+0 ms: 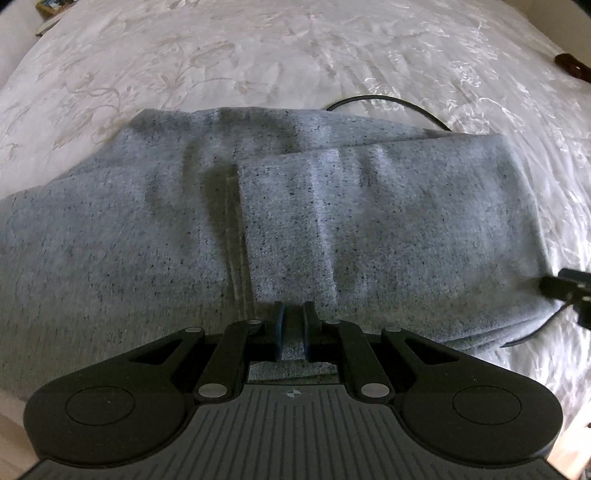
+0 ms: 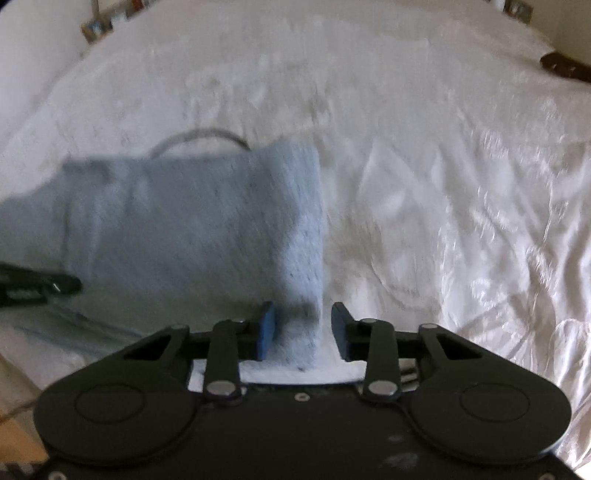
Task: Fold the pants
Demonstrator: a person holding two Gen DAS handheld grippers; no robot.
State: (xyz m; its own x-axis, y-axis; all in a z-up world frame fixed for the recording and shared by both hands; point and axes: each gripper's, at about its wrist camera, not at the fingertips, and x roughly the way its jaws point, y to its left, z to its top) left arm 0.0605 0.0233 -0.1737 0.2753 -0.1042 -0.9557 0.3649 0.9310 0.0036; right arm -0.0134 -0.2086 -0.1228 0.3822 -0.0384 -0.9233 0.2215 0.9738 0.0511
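Observation:
Grey-blue speckled pants [image 1: 258, 221] lie folded on a white bed. In the left wrist view my left gripper [image 1: 293, 317] is shut on the near edge of the pants, with fabric pinched between the blue pads. In the right wrist view the pants [image 2: 192, 229] lie to the left. My right gripper [image 2: 303, 325] is open, and the pants' right end sits between its fingers without being pinched. The left gripper also shows at the left edge of the right wrist view [image 2: 40, 284]. The right gripper shows at the right edge of the left wrist view [image 1: 565, 291].
A white embroidered bedspread [image 1: 258, 55] covers the bed. A black cable [image 1: 388, 101] curves behind the pants. A brown object [image 1: 572, 66] lies at the bed's far right. Small items [image 1: 48, 11] sit beyond the far left corner. A wooden edge [image 2: 14, 439] lies near left.

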